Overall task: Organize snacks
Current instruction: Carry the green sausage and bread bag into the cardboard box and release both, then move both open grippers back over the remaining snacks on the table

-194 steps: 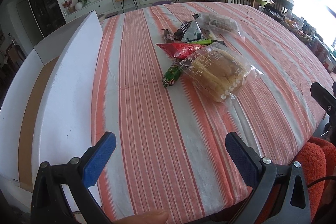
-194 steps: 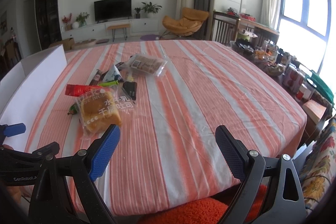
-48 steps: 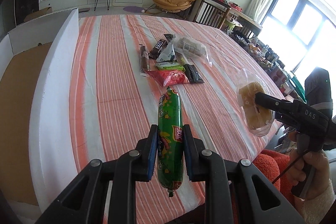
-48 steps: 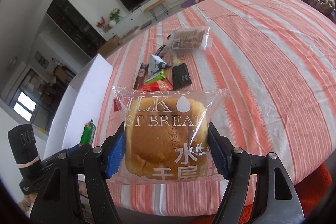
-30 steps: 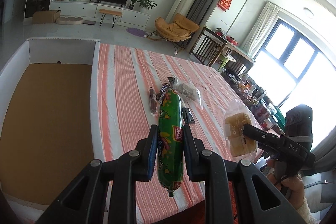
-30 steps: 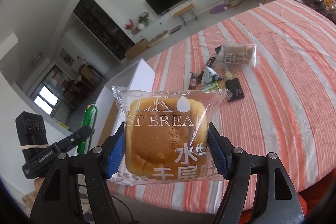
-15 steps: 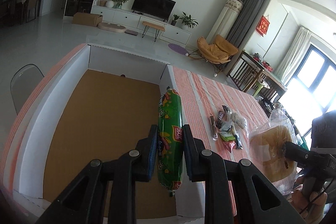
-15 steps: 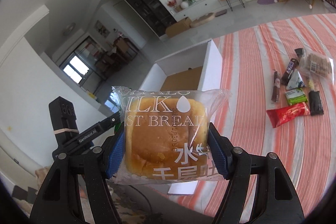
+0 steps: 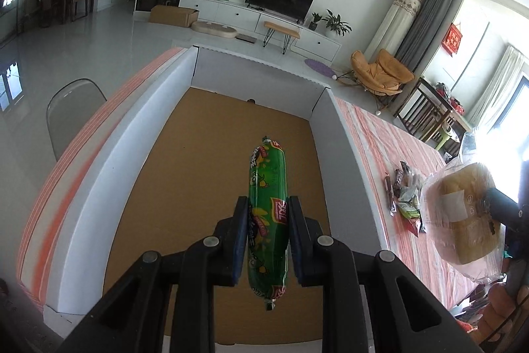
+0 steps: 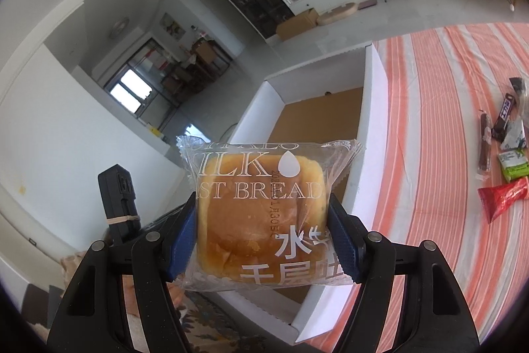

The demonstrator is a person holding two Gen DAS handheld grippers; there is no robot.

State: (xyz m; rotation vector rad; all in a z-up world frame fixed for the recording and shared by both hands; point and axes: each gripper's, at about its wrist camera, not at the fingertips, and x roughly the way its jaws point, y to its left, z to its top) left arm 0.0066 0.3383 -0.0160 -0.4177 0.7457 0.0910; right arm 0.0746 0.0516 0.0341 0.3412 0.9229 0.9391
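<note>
Two tools hold snacks above the striped bench [image 10: 429,154]: left tool [image 9: 267,240] clamps a green sausage [image 9: 267,214] over the box [image 9: 231,154], right tool [image 10: 261,230] grips bagged bread [image 10: 261,220].

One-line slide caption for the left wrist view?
Left claw clamps a green plastic-wrapped sausage above the white cardboard box.

The white box [image 9: 347,151] lies open at the top, its brown floor [image 9: 211,161] bare from wall to wall, so there is room to come down anywhere inside. Its four upright walls bar entry from the sides. On the striped table [image 10: 429,121] beyond the box's right wall, a cluster of snack packets [image 10: 506,151] occupies the far part; the cloth between them and the wall is free.
</note>
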